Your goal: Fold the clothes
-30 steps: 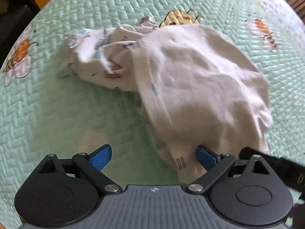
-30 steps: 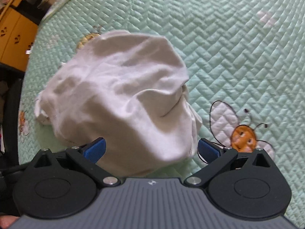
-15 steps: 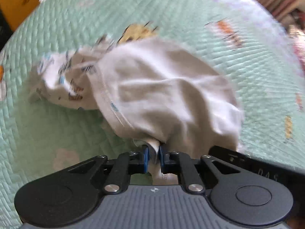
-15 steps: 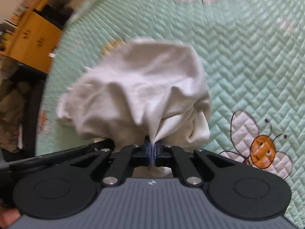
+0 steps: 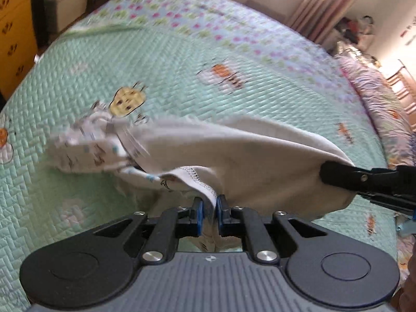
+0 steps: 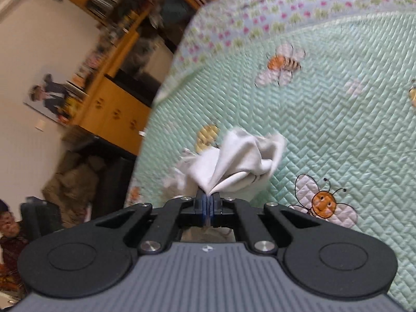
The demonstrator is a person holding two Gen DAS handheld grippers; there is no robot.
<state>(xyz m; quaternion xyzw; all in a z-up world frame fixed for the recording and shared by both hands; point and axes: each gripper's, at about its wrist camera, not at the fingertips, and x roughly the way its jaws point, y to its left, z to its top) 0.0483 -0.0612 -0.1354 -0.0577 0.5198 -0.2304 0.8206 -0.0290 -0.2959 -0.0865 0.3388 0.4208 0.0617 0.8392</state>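
Observation:
A white garment (image 5: 234, 153) with small printed figures hangs stretched above the green quilt (image 5: 78, 195). My left gripper (image 5: 208, 209) is shut on its stitched hem, the cloth pinched between the blue pads. The right gripper's black fingers (image 5: 364, 179) reach in from the right of the left wrist view and hold another edge. In the right wrist view the garment (image 6: 234, 161) bunches up in front of my right gripper (image 6: 208, 205), which is shut on a fold of it. The garment's printed far end (image 5: 88, 148) still trails near the quilt.
The quilt (image 6: 338, 130) carries embroidered bees and a flowered border (image 5: 208, 23). Beyond the bed's left edge stand an orange cabinet (image 6: 114, 111) and shelves. Pillows (image 5: 377, 98) lie at the far right. A person (image 6: 10, 234) sits at the lower left.
Both grippers closed on the garment's near edge and rose, lifting it off the quilt. The cloth now spans between them, and both views have tilted up toward the room.

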